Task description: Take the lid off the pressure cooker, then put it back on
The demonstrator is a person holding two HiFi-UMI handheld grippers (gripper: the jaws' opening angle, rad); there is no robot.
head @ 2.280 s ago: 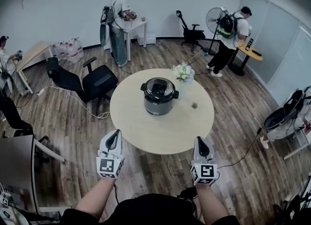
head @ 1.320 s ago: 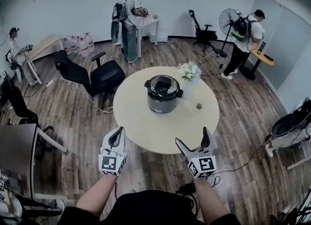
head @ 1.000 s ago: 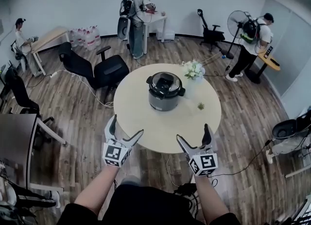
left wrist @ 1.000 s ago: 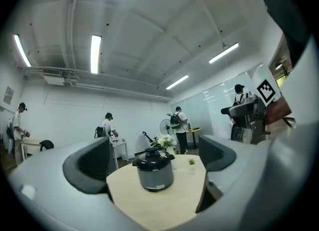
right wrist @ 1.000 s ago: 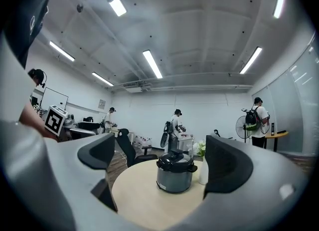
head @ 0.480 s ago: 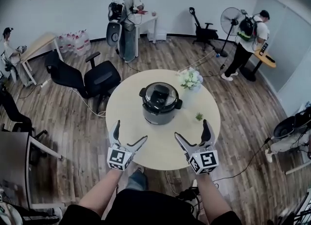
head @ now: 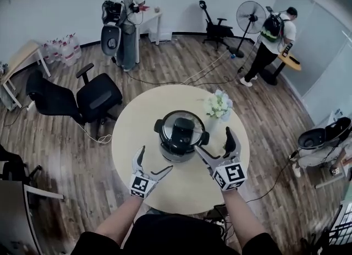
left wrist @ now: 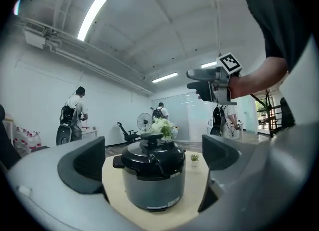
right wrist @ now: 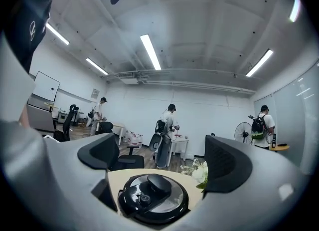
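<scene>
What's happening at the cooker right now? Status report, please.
Left gripper open, jaws just been opening, empty; right gripper open, empty. Cooker on table, lid on, untouched. Flowers close beside it, nothing blocking.

Head view looks steeply down; gripper views, seemingly level, share the cooker (head: 181, 136).

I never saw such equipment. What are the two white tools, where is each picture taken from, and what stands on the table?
A person holds a two-jaw tool in each hand: the left gripper and the right gripper. One picture comes from a camera on the person's head, looking down; the other two from cameras on each gripper, looking along its jaws. On the table stand a pressure cooker with its lid on, white flowers and a small potted plant. Both grippers are open and hold nothing; the left jaws, with nothing between them, have just been opening.
</scene>
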